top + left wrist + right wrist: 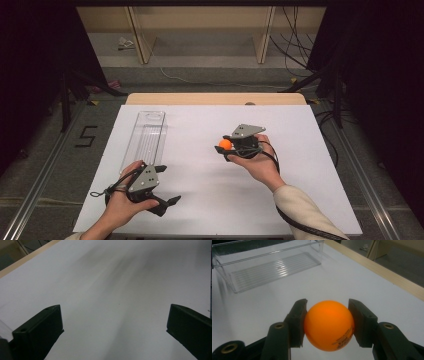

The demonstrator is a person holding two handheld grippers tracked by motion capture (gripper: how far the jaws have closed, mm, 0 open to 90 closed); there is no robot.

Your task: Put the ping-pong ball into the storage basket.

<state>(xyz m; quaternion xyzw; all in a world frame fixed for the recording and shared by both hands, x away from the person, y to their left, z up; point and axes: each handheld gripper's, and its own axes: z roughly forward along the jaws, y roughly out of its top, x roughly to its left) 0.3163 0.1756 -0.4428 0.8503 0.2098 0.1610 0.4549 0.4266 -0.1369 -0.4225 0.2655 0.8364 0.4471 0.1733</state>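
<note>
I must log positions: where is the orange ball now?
In the high view, the orange ball sits right of centre, clamped in the right gripper, right of the clear tray.

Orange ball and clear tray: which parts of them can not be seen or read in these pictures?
- Orange ball: in the right gripper view its black print is cut off by the bottom edge and blurred, so it is unreadable; the jaws of the right hand-held gripper cover its sides.
- Clear tray: the same view's top and left edges cut off its far rim.
</note>
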